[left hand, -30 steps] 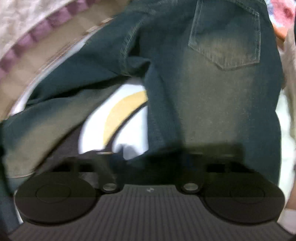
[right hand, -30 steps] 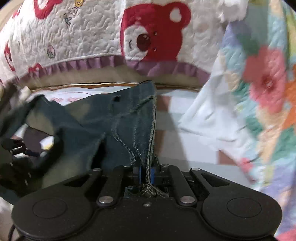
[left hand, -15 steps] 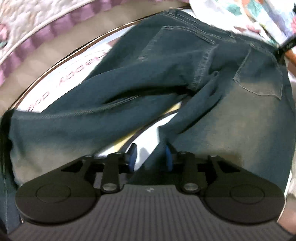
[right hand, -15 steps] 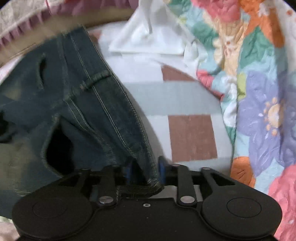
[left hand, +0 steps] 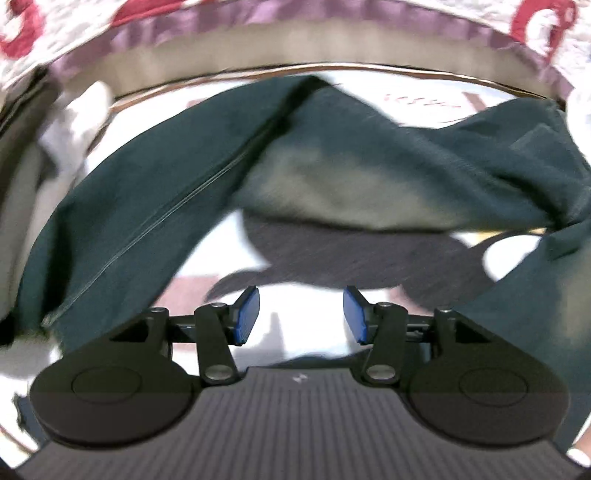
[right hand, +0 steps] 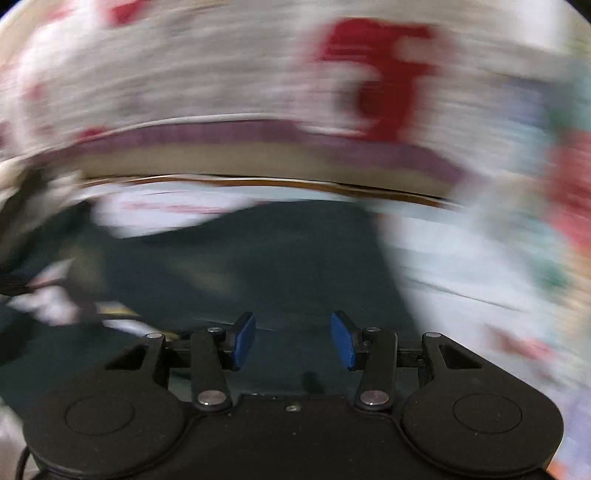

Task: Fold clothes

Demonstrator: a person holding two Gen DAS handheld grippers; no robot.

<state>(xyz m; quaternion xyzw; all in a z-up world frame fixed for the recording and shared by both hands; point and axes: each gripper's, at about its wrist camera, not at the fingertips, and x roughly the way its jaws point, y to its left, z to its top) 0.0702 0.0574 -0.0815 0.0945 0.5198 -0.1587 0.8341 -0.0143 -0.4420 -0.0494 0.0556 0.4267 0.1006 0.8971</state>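
Observation:
Dark blue jeans (left hand: 332, 162) with faded patches lie spread and rumpled across a patterned mat (left hand: 306, 325); one leg runs down the left. My left gripper (left hand: 301, 314) hovers over bare mat in front of the jeans, its jaws opening with nothing between the blue pads (left hand: 246, 314). In the blurred right wrist view the jeans (right hand: 258, 258) fill the middle, and my right gripper (right hand: 293, 339) hangs just above the denim, jaws opening, its blue pads (right hand: 244, 341) apart and not pressing the cloth.
A white quilt with red bears and a purple frill (left hand: 332, 22) rises behind the mat, also the quilt (right hand: 258, 74) in the right wrist view. White cloth (left hand: 74, 122) lies at the left edge. A flowered quilt (right hand: 565, 206) borders the right.
Both grippers have let go of the jeans and their jaws have spread apart. Both cameras have swung, the left one now over the mat before the jeans' legs, the right one facing the bear quilt.

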